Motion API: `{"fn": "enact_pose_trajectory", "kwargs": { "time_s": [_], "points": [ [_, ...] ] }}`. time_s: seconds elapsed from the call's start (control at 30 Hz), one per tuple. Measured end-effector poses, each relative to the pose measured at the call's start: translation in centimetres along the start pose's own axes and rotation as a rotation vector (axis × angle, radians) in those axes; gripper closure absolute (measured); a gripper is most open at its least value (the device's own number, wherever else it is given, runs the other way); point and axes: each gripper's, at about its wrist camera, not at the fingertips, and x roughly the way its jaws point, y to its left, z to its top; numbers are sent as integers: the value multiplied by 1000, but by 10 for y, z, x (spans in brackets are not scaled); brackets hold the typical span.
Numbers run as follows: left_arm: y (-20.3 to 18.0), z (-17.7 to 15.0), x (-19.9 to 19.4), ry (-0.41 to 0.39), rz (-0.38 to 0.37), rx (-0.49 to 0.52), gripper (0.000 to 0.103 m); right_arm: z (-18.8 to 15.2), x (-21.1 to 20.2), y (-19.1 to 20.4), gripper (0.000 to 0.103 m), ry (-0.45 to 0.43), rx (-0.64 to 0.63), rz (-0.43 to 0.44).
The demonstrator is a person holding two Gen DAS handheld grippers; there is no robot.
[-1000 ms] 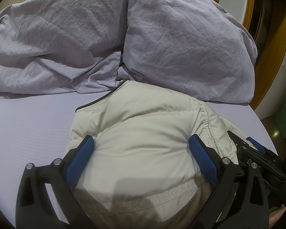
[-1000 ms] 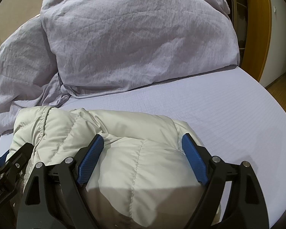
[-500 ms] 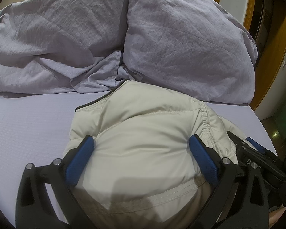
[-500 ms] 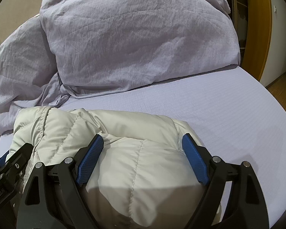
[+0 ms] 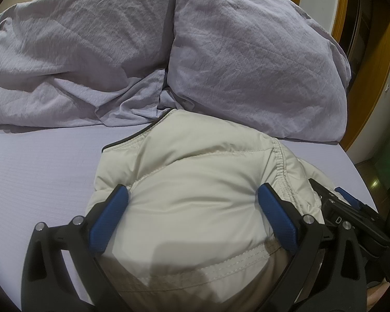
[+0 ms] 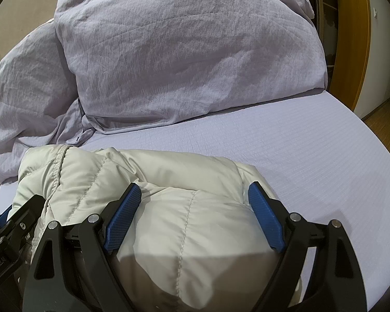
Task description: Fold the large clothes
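A cream quilted puffer jacket [image 5: 195,182] lies bundled on the lilac bed sheet [image 5: 39,171]. My left gripper [image 5: 192,195] has its jaws wide apart, straddling a puffy fold of the jacket, blue pads [image 5: 109,221] pressed against its sides. My right gripper [image 6: 195,195] is likewise wide open around the jacket [image 6: 169,182] at its right end. The right gripper's body shows at the left wrist view's right edge [image 5: 351,215]; the left gripper's body shows at the lower left of the right wrist view [image 6: 10,223].
A rumpled lilac duvet [image 5: 78,52] and a large pillow [image 5: 247,65] lie behind the jacket, touching its far edge. Bare sheet [image 6: 312,143] extends to the right. A wooden door frame [image 6: 353,39] and floor lie beyond the bed's right edge.
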Motion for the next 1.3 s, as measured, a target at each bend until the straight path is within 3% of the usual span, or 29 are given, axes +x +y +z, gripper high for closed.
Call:
{"fn": "enact_pose_trajectory", "kwargs": {
  "time_s": [0.5, 0.63, 0.8, 1.0, 1.3],
  "points": [
    [-4, 2, 1, 29, 12, 10, 4, 5, 3, -3, 16, 55, 4, -22],
    [1, 7, -18, 32, -4, -13, 4, 2, -33, -13, 18, -8, 33, 8],
    [4, 4, -40, 17, -48, -44, 4, -8, -52, -14, 30, -31, -3, 26],
    [-4, -8, -35, 8, -4, 16, 3, -17, -48, -4, 31, -40, -65, -23],
    [1, -20, -28, -23, -14, 22, 2, -28, -38, -2, 31, -69, -69, -50]
  ]
}}
